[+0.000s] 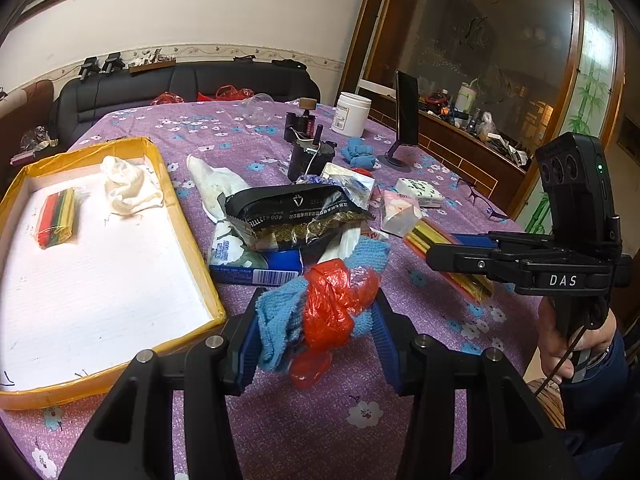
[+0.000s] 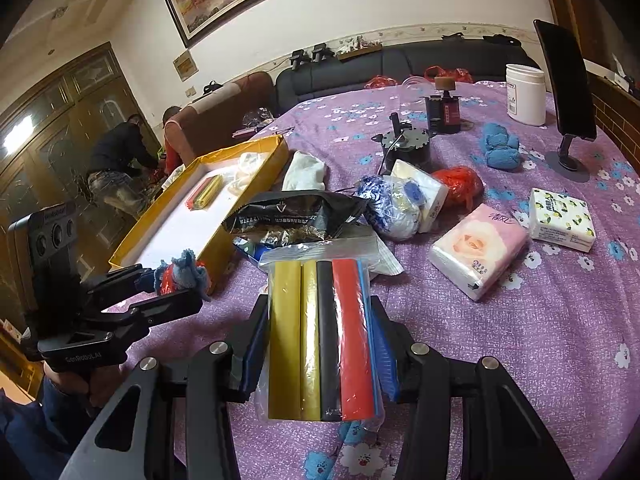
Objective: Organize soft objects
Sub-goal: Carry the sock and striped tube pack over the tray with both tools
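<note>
Early stage: tray [image 1: 192,236] holds only a cream cloth [image 1: 130,188] and one coloured-strip pack [image 1: 58,218]. Left gripper [image 1: 316,320] jaws clamp a blue-cloth-and-red-bag wad [image 1: 320,308], right gripper [image 2: 320,344] jaws clamp another strip pack [image 2: 320,336]. Tissue packs [image 2: 480,248], blue cloth [image 2: 498,146] and more remain on the table [image 2: 520,360], 12 to 2 o'clock.

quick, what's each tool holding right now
Left tool: shut on a blue cloth bundled with a red plastic bag.
Right tool: shut on a clear pack of coloured rolls.

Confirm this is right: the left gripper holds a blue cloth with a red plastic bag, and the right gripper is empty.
Not quite. The left gripper does hold the blue cloth with the red plastic bag, but the right wrist view shows the right gripper clamping a clear pack of coloured rolls.
</note>
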A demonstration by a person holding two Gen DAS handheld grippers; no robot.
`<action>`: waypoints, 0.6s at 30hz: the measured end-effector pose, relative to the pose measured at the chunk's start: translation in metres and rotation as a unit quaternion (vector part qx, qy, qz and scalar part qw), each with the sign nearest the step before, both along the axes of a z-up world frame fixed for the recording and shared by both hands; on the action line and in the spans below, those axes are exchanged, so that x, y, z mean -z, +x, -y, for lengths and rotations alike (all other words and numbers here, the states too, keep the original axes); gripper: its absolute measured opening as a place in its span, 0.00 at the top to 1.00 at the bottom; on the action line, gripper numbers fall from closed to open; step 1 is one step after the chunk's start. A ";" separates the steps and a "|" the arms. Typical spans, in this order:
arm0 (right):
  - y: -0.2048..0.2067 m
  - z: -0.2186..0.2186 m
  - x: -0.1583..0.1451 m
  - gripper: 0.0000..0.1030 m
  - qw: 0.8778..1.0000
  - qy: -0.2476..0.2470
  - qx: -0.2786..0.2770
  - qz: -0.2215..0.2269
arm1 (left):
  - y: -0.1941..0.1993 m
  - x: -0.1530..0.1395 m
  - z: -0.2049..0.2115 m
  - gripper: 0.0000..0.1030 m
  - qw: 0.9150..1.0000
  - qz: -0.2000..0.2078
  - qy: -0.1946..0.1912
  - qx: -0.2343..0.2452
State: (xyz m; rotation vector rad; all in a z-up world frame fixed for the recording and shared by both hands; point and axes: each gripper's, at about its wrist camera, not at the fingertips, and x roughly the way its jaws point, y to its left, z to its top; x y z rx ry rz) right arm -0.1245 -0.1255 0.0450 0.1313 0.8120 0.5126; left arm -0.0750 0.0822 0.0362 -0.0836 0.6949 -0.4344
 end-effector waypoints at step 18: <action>0.018 -0.043 -0.018 0.51 0.999 0.028 -0.039 0.005 | -0.002 -0.011 -0.037 0.53 0.999 0.013 -0.010 -0.042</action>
